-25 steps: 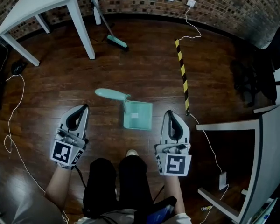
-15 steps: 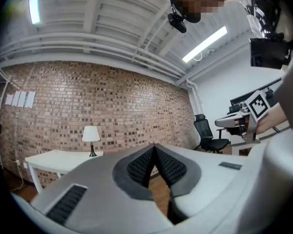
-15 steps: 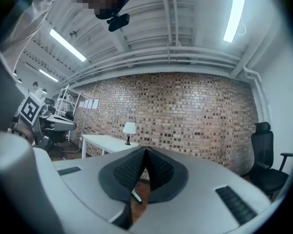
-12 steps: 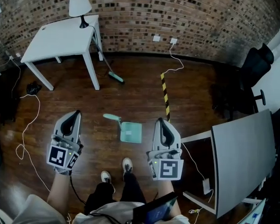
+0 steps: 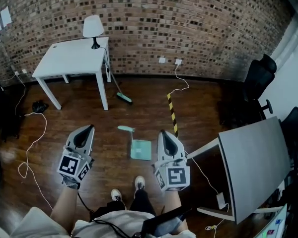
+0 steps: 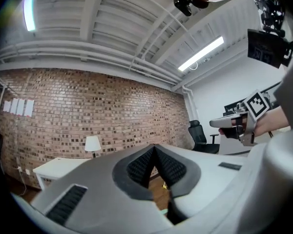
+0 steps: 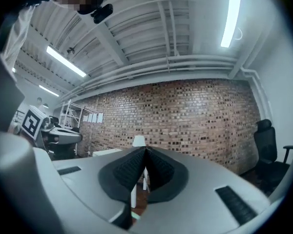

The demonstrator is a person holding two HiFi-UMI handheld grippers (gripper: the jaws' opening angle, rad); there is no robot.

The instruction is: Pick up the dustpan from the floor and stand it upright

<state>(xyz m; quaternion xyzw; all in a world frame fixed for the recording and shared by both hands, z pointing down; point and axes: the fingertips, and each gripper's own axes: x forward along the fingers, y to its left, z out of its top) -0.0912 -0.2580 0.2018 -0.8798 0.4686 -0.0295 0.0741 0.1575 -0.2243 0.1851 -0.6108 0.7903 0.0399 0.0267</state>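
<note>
Broom (image 5: 124, 98) handle top behind table (image 5: 72, 58); person's torso (image 5: 107, 224) off btm edge

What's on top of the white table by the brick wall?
Only a white lamp, standing at the far right corner of the white table. Nothing else shows on its top. What lies beneath the top is mostly covered.

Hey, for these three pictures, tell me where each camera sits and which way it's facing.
Head view: on the person's head, facing steeply down at the mint-green plastic dustpan on dark wood floor; left tongs, right tongs, legs show.
Left gripper view: on left tongs, level toward red brick wall; shut jaws, right tongs show.
Right gripper view: on right tongs, toward that wall; shut jaws show.
Shared: white table lamp in all three.
</note>
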